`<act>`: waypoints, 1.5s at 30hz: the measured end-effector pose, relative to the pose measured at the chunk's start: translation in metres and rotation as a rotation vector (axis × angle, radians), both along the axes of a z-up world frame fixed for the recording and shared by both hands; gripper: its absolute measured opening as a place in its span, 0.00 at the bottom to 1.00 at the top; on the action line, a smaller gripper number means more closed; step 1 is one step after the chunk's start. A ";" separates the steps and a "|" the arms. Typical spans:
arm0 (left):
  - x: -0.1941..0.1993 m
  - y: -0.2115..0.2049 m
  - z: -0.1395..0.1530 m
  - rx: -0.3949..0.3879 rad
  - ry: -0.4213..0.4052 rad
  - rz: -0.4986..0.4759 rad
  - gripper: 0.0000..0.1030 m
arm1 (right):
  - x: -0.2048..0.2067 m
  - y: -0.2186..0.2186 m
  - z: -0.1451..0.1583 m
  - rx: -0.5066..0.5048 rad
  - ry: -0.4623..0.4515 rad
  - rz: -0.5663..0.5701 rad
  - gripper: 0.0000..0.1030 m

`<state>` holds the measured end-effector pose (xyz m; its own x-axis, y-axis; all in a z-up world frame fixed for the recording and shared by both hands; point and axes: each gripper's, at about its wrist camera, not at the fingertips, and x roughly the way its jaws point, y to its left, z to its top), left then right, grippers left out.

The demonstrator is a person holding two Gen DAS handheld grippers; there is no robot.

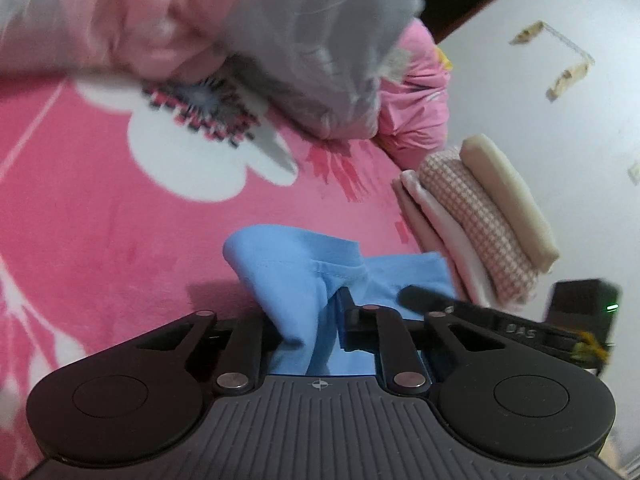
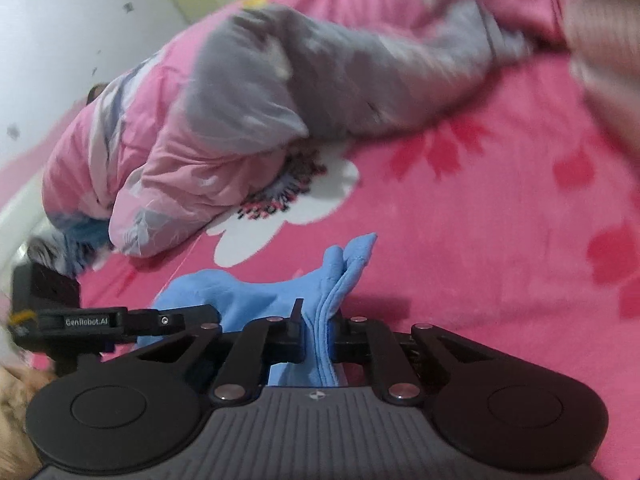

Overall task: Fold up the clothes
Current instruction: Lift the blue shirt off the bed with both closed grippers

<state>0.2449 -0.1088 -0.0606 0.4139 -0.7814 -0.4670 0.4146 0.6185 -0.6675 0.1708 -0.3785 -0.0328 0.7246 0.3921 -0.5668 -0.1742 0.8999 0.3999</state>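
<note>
A light blue garment (image 1: pixel 296 264) hangs bunched over the pink flowered blanket (image 1: pixel 100 232). My left gripper (image 1: pixel 316 320) is shut on a gathered fold of it, with cloth spilling out in front of the jaws. In the right wrist view the same blue garment (image 2: pixel 248 300) runs leftward from my right gripper (image 2: pixel 320 332), which is shut on a pleated edge of the cloth. The other gripper's black body (image 2: pixel 100 324) shows at the left of that view, and the right gripper's black finger (image 1: pixel 424 300) shows at the right of the left wrist view.
A crumpled pink and grey quilt (image 1: pixel 248 32) lies at the far side of the bed and fills the upper left in the right wrist view as the quilt (image 2: pixel 224 128). A stack of folded clothes (image 1: pixel 480 216) sits at the blanket's right edge by the white wall (image 1: pixel 560 120).
</note>
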 end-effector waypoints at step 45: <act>-0.131 -0.164 0.289 -0.168 -0.866 -0.318 0.07 | -0.227 -0.070 0.271 -0.567 -0.851 -0.525 0.07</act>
<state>0.1143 -0.2732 0.2284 0.3198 -0.9469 0.0328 0.9420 0.3141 -0.1179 -0.0562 -0.4485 0.2381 0.9559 -0.2271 0.1861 0.2565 0.9543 -0.1533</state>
